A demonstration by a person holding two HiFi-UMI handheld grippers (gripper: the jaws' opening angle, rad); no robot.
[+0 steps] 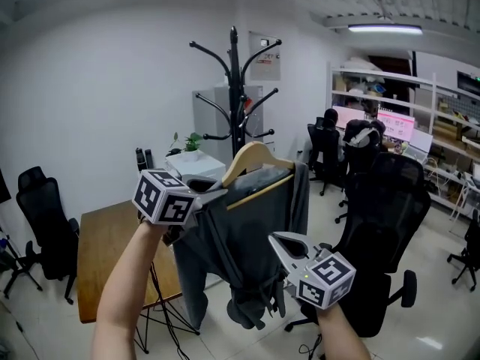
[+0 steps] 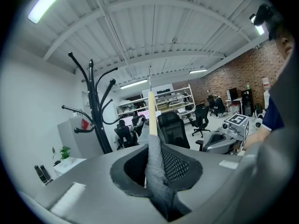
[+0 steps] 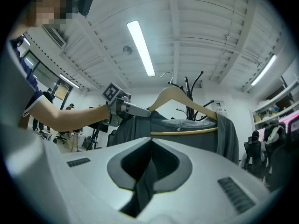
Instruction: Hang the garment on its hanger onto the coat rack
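Observation:
A black coat rack (image 1: 235,88) stands behind the table, with curved hooks at several heights. In front of it hangs a grey garment (image 1: 247,231) draped on a wooden hanger (image 1: 255,158), held up in the air apart from the rack. My left gripper (image 1: 221,191) is shut on the hanger's left shoulder and the fabric over it; in the left gripper view the wood (image 2: 152,115) and grey cloth (image 2: 156,171) sit between the jaws. Lower down, my right gripper (image 1: 279,240) is shut on a fold of the garment (image 3: 147,176). The right gripper view shows the hanger (image 3: 180,97) and the rack (image 3: 191,97) behind it.
A wooden table (image 1: 105,238) stands at the left below the rack, with a black chair (image 1: 45,216) beside it. A large black office chair (image 1: 382,201) is close on the right. A grey cabinet (image 1: 217,111) and a plant (image 1: 193,142) are behind the rack. People sit at desks at the back right.

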